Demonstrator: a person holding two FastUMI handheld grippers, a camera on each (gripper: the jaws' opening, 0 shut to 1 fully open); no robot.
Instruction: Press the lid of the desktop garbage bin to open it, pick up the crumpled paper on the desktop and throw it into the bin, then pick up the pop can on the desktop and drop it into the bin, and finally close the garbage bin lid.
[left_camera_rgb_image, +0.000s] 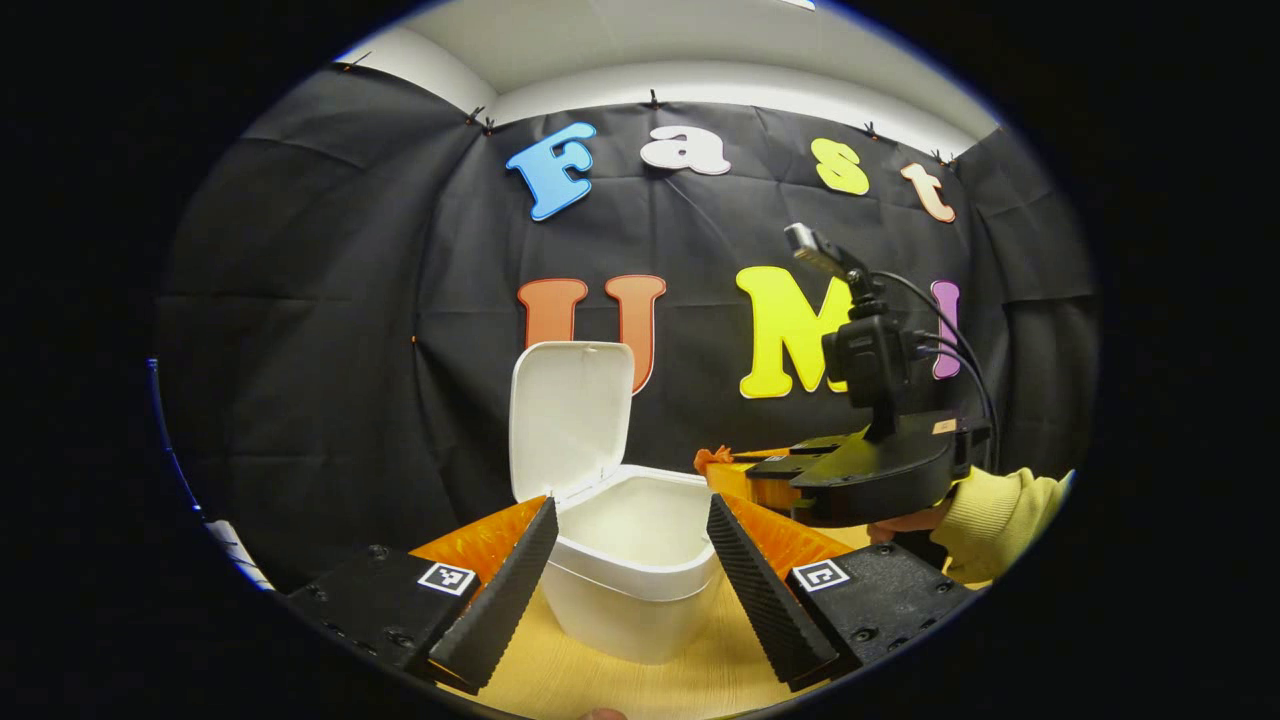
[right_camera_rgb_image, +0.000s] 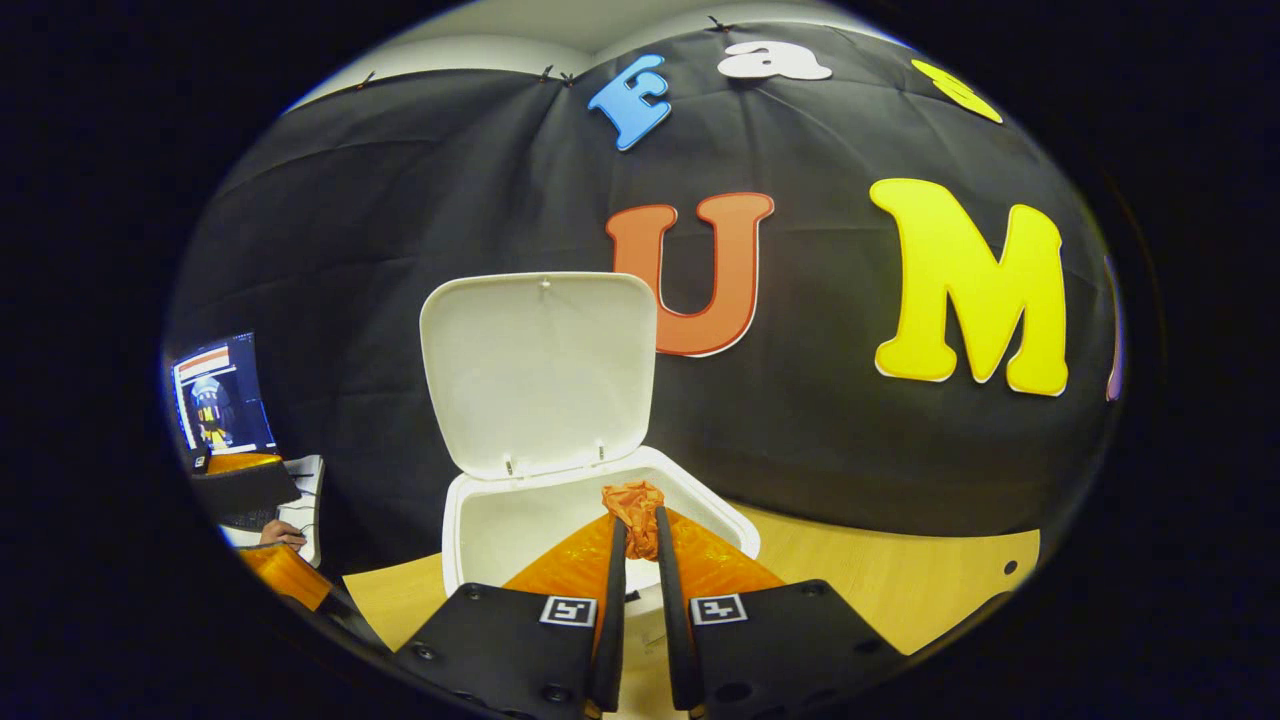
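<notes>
Right tongs (right_camera_rgb_image: 641, 535) pinch the one crumpled paper (right_camera_rgb_image: 633, 504) at their tips, over the open bin (right_camera_rgb_image: 478, 520), inside its rim. One lid (right_camera_rgb_image: 540, 370) upright behind. Left tongs (left_camera_rgb_image: 630, 520) spread wide, empty, bin (left_camera_rgb_image: 630, 560) between and just ahead. Table (right_camera_rgb_image: 900, 580) bare to the right.

Black cloth wall (left_camera_rgb_image: 330, 300) hangs in creased panels, clipped along its top edge; above it a pale ceiling (left_camera_rgb_image: 600, 50) meets a white wall band; a light wooden tabletop (right_camera_rgb_image: 880, 570) spreads below; a lit monitor (right_camera_rgb_image: 222, 395) glows at far left of the right gripper view.
</notes>
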